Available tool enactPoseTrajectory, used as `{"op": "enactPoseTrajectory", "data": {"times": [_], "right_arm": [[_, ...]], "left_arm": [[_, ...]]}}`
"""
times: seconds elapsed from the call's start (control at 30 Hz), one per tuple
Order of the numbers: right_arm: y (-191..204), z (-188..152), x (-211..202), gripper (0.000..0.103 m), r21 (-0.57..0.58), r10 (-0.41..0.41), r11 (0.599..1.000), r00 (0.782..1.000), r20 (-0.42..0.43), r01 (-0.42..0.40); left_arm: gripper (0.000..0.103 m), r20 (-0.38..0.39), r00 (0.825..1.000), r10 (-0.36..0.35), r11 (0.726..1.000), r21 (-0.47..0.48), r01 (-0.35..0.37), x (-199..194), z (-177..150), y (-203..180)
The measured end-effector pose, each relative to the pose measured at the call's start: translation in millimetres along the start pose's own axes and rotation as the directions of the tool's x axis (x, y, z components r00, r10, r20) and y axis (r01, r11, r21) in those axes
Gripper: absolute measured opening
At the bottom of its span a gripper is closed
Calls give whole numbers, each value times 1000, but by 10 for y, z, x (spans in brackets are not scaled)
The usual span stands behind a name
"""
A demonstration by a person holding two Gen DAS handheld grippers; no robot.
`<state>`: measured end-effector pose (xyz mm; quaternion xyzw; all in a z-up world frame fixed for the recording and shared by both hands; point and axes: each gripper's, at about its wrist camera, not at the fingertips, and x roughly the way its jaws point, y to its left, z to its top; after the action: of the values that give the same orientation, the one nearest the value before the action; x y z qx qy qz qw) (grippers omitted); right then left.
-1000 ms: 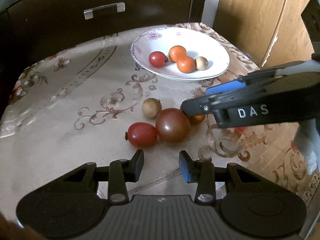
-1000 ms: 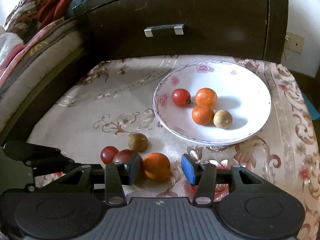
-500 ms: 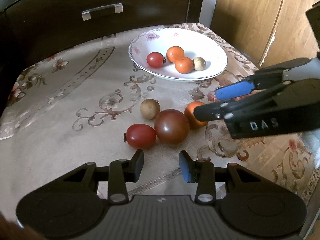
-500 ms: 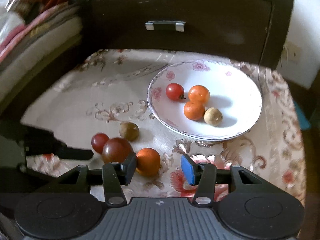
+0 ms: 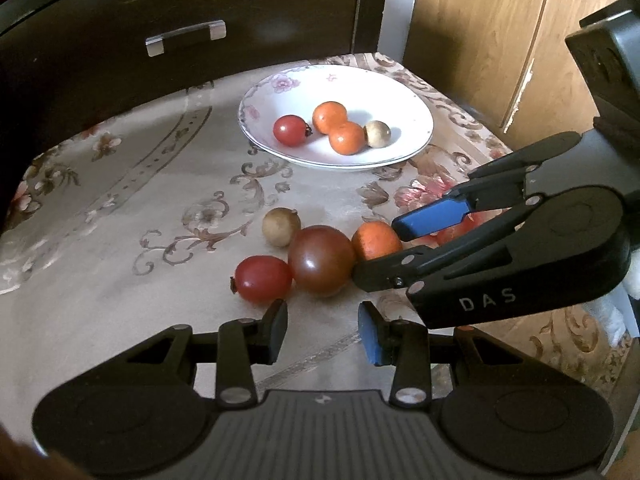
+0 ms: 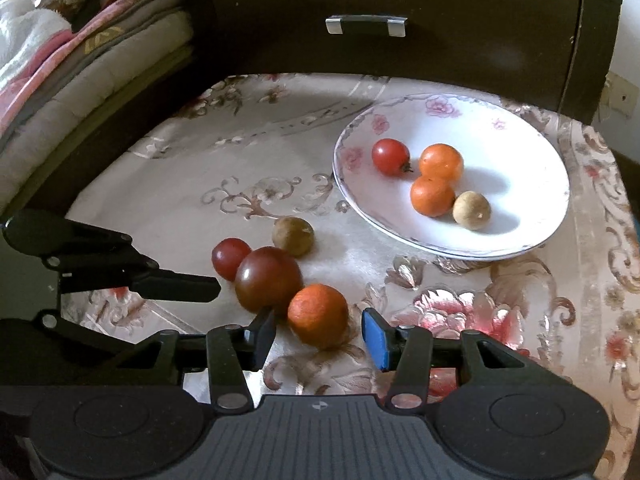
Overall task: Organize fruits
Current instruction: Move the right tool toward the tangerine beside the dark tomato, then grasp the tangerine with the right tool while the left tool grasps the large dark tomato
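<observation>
Step in hand: right gripper (image 6: 318, 334) spread wide around the loose orange (image 6: 318, 316), not yet clamped. The orange lies mid-tabletop, touching the dark tomato (image 6: 268, 278); a small red tomato (image 6: 230, 258) and a brown fruit (image 6: 293, 236) lie alongside. The plate (image 6: 520, 236) near the far right corner holds four fruits.

Left gripper (image 5: 322, 330): open, empty, facing the cluster.

Next move, judged: close on the orange, carry it to the plate.

Change: half a second ago the orange sat nearer the right gripper's left finger; it is now better centred.
</observation>
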<state>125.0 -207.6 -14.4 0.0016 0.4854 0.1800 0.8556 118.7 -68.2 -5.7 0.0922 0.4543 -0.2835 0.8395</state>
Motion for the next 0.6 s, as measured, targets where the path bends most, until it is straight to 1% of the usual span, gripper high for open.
{"op": "enactPoseTrajectory", "data": {"times": [0.07, 0.13, 0.17, 0.23, 0.4, 0.6], "right_arm": [[-23, 12, 13, 41, 13, 22, 1000, 1000, 0, -22], [-54, 14, 29, 36, 37, 54, 998, 998, -11, -53], [-65, 16, 29, 36, 40, 63, 997, 998, -16, -62], [-66, 11, 23, 27, 28, 49, 998, 998, -27, -48], [-78, -35, -23, 27, 25, 51, 998, 998, -31, -50], [-204, -142, -134, 27, 69, 32, 997, 999, -23, -30]], "left_arm": [[47, 3, 1000, -7, 1000, 2, 7, -4, 5, -4], [47, 6, 1000, -17, 1000, 14, 17, -12, 10, -14], [47, 7, 1000, -20, 1000, 21, 20, -19, 13, -14], [47, 11, 1000, -21, 999, 24, 20, -27, 24, 8], [47, 32, 999, -25, 1000, 9, 25, -45, 56, 58], [48, 76, 996, -38, 998, 60, 33, 13, 127, -21]]}}
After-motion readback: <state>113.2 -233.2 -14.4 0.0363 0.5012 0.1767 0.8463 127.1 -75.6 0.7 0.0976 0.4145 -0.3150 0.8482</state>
